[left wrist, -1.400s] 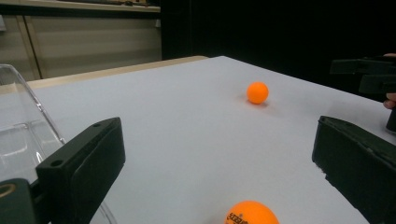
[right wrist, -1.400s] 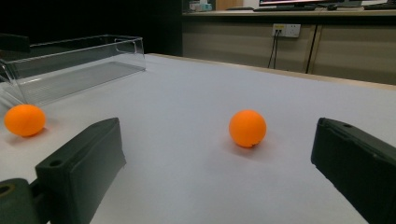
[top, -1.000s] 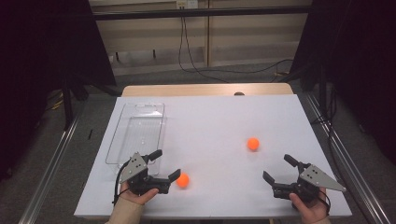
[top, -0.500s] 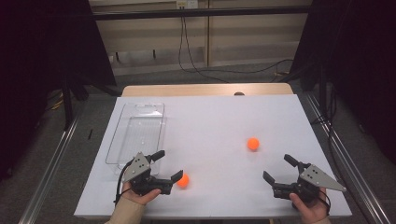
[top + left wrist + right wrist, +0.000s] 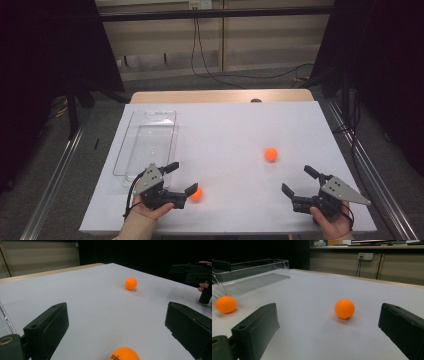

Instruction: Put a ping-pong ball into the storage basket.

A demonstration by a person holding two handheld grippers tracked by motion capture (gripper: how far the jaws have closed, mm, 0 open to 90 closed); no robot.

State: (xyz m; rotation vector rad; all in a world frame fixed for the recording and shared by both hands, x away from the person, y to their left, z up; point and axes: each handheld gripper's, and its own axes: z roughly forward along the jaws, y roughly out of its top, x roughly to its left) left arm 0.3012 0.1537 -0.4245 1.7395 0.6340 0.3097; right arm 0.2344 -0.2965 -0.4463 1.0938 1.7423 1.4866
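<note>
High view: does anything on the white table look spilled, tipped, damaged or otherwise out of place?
Nothing stands out. The clear plastic tray sits flat and empty at the left, and two orange balls rest loose on the white table, intact. Both tongs, left and right, are open.

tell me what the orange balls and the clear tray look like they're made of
Near orange ball: likely thin matte plastic, like a table tennis ball; small dark print shows on its smooth shell. Far orange ball: same matte look, no glare. Clear tray: rigid see-through plastic, probably acrylic; glossy walls with bright edges, and the table shows through it.
</note>
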